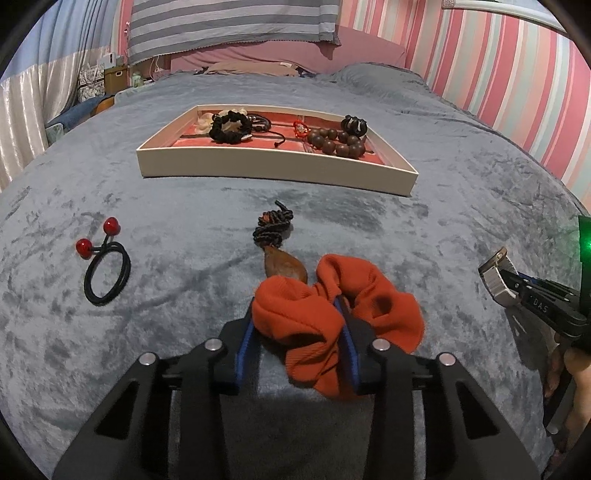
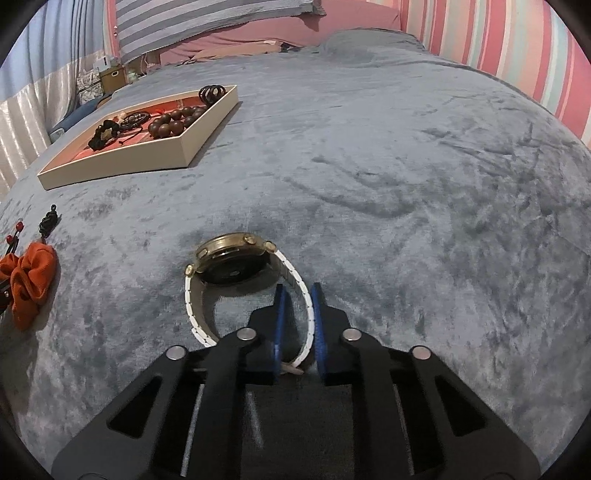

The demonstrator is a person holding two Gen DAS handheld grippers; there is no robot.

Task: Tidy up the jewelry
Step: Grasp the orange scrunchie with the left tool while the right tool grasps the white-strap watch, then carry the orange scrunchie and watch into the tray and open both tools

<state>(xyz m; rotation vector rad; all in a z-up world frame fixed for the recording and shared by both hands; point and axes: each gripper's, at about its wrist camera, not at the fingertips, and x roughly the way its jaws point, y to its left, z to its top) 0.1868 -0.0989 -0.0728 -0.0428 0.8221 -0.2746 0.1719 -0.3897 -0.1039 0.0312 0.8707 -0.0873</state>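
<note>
A grey plush blanket (image 2: 388, 177) covers the bed, with pink striped walls (image 1: 509, 74) on one side, a striped pillow (image 1: 229, 26) at the head and pale curtains (image 1: 22, 110) on the other side. The left tongs (image 1: 299, 332) pinch an orange scrunchie (image 1: 332, 314) lying on the blanket near a black hair tie (image 1: 107, 273) and a wooden pendant (image 1: 284, 264). The right tongs (image 2: 299, 325) are pressed on the white band of a watch (image 2: 236, 262), well apart from the cream tray (image 1: 258, 162) of beads.
</note>
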